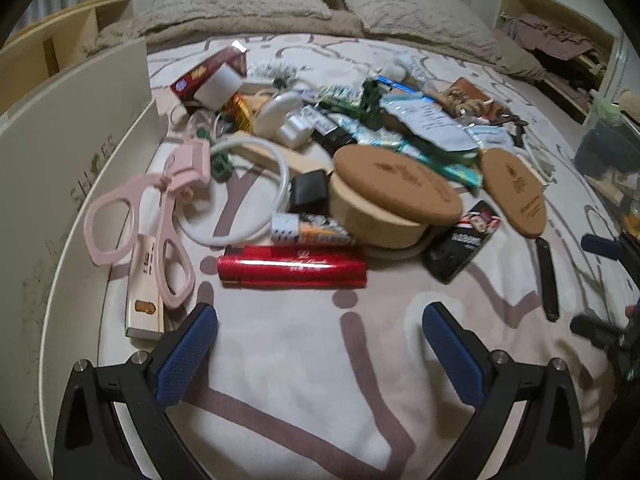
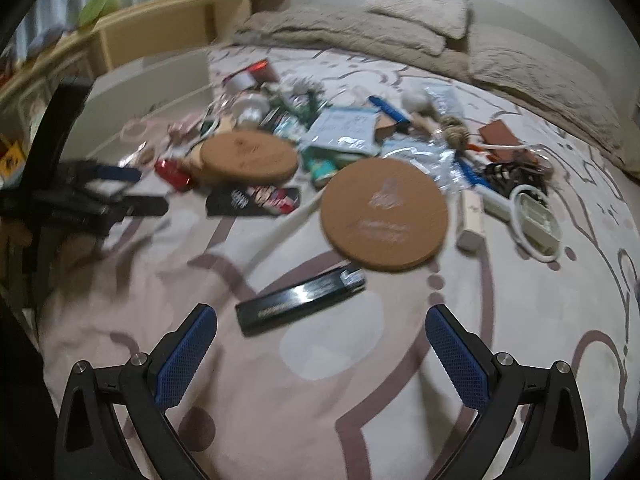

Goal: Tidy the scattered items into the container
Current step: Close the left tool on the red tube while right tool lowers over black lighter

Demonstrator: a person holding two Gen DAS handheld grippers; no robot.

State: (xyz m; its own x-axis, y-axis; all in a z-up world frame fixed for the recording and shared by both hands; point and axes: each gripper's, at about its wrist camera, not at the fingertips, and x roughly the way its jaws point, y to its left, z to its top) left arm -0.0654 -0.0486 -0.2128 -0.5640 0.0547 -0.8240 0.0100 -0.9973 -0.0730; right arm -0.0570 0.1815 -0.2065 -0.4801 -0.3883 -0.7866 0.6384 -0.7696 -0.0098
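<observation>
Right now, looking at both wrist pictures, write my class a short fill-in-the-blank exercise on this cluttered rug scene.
1. The long lighter lying nearest the left claw is ____ in colour.
2. Both the left claw and the right claw are ____ and hold nothing.
3. The lighter nearest the right claw is ____ in colour.
4. The scissors are ____ in colour.

Missing words: red; open; black; pink
</observation>
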